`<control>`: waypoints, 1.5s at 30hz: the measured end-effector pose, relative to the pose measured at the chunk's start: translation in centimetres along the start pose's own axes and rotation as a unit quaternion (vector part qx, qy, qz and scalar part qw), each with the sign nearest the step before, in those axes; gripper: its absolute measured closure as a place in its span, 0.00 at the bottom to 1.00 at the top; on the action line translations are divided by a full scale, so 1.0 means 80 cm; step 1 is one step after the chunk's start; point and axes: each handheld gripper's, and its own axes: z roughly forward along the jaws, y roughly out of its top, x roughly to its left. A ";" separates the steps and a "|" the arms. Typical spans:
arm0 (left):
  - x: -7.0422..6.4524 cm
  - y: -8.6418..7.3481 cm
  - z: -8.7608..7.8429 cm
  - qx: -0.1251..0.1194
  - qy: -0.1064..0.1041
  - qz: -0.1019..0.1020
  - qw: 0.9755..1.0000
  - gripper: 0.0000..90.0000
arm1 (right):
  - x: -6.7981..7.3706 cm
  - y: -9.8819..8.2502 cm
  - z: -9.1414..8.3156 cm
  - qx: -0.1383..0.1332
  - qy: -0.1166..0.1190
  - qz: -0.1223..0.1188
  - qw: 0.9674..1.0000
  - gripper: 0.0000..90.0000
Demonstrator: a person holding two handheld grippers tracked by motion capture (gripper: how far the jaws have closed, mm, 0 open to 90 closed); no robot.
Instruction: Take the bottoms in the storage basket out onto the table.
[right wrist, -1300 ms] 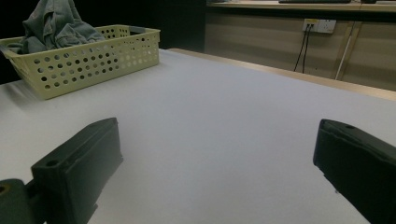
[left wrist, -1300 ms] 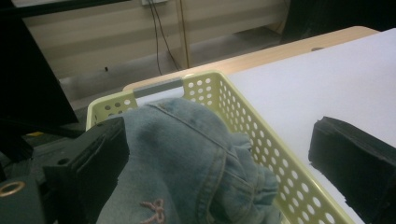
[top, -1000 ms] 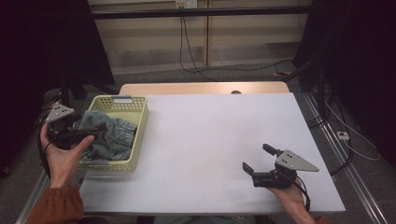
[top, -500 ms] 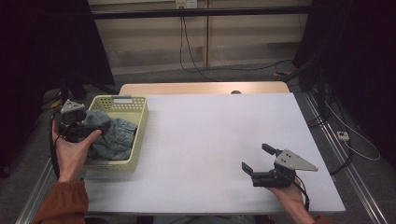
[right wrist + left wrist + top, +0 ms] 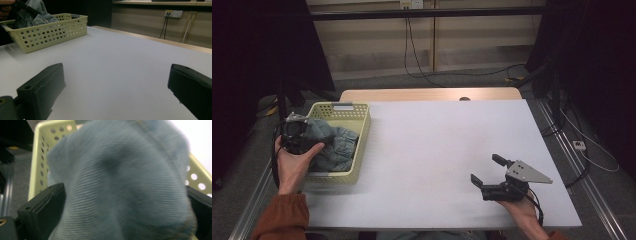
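Note:
A pale yellow perforated basket [image 5: 362, 142] stands at the table's left edge with a blue-grey cloth [image 5: 333, 146] bundled inside. My left gripper [image 5: 307, 136] is at the basket's left side, pressed into the cloth. In the left gripper view the cloth [image 5: 120, 170] bulges close to the camera between the two jaws, which stand wide apart, and the basket wall [image 5: 42, 157] shows behind. My right gripper [image 5: 486, 169] rests low over the white table [image 5: 437, 145] near the front right, open with nothing between its jaws. The right gripper view shows the basket [image 5: 50, 32] and the cloth [image 5: 37, 12] far off.
A wooden strip [image 5: 427, 94] runs along the table's far edge. Cables [image 5: 422, 65] hang down the wall behind it. Metal rails [image 5: 584, 190] flank the table on both sides. Bare white tabletop lies between the basket and the right gripper.
My left gripper has moved a little to the right and deeper into the cloth in the basket. The right gripper has stayed in place.

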 end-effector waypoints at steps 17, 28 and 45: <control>-0.017 -0.005 0.025 0.074 0.001 0.025 0.997 0.10 | 0.000 0.000 0.000 0.001 0.001 0.000 1.000 0.01; -0.025 -0.005 0.027 0.133 0.001 0.053 0.990 0.36 | 0.001 0.000 0.000 0.001 0.001 0.000 1.000 0.01; -0.021 -0.007 0.007 0.089 -0.019 0.036 0.995 0.81 | 0.001 0.000 0.000 0.001 0.001 0.000 1.000 0.01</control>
